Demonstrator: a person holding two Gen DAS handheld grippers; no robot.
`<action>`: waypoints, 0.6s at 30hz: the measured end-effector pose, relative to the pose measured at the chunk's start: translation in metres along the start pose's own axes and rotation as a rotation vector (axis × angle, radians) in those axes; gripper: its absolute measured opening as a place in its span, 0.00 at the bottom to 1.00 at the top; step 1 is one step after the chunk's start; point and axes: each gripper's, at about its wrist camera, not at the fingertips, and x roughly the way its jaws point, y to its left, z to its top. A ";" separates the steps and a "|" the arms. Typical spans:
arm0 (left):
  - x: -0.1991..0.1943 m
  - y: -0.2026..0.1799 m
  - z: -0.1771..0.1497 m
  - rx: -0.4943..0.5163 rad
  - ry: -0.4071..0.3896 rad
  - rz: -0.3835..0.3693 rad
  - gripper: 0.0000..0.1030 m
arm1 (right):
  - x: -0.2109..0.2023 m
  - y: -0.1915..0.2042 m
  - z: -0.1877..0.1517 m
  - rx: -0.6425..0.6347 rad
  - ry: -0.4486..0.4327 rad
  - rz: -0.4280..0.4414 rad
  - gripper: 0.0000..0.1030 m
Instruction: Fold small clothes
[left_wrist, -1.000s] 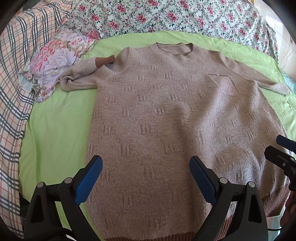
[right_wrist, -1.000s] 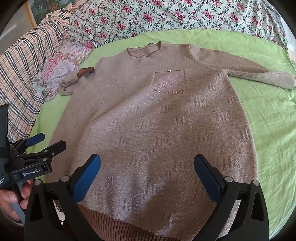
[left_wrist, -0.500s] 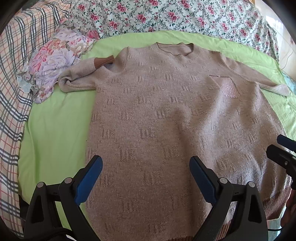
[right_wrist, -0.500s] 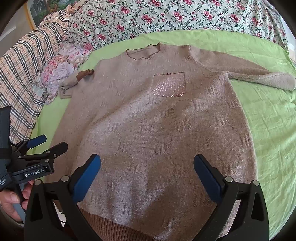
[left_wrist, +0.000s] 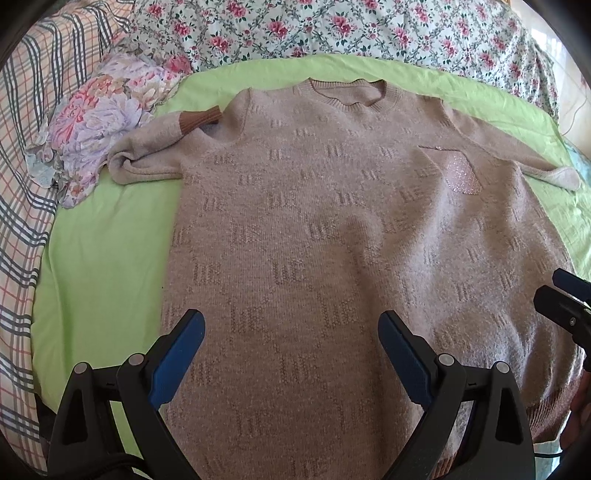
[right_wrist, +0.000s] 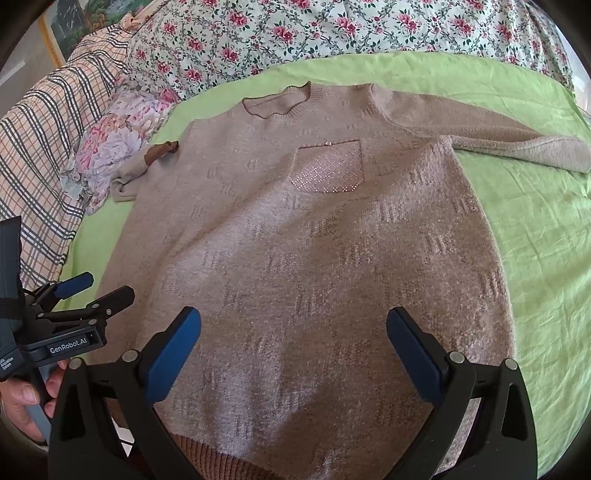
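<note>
A beige knit sweater (left_wrist: 332, 240) lies flat, front up, on a green sheet (left_wrist: 99, 266); it also shows in the right wrist view (right_wrist: 314, 258). It has a sparkly chest pocket (right_wrist: 327, 171). Its left sleeve (left_wrist: 155, 147) is folded back on itself with a brown cuff; its right sleeve (right_wrist: 498, 142) stretches out sideways. My left gripper (left_wrist: 291, 347) is open and empty above the sweater's lower left part. My right gripper (right_wrist: 293, 345) is open and empty above the lower right part. Each gripper shows at the edge of the other's view.
A crumpled floral cloth (left_wrist: 99, 125) lies beside the folded sleeve. A plaid blanket (left_wrist: 22, 184) runs along the left. A rose-patterned quilt (left_wrist: 332, 29) lies behind the sweater. Bare green sheet (right_wrist: 546, 258) lies to the right.
Both grippers have moved slightly forward over the sweater's lower part, staying open. The sweater has not moved.
</note>
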 end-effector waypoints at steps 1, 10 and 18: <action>0.000 0.000 0.002 0.001 -0.002 0.000 0.93 | -0.001 -0.002 0.001 0.005 0.001 -0.002 0.98; 0.004 -0.002 0.019 -0.002 -0.009 0.002 0.93 | -0.009 -0.037 0.022 0.067 -0.006 -0.049 0.98; 0.014 -0.002 0.025 -0.010 0.008 -0.004 0.93 | -0.029 -0.091 0.042 0.161 -0.075 -0.077 0.98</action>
